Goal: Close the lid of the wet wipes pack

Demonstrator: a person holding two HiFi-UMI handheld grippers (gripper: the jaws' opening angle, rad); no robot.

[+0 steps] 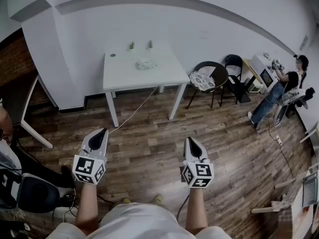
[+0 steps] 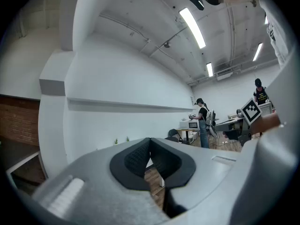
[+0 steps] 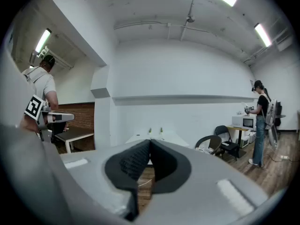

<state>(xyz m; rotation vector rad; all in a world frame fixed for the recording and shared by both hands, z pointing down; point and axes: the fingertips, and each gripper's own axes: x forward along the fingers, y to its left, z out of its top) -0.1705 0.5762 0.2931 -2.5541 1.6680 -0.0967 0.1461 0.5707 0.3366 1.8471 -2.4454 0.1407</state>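
wet wipes pack (image 1: 146, 63) tiny, details unclear

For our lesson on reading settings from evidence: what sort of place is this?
Probably an office-style workroom or lab: a plain white table on wood flooring, strip lights overhead, and another person working beside a microwave.

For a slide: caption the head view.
Both shut and empty, the left hand-held gripper and right hand-held gripper hover far from the white table bearing the wet wipes pack.
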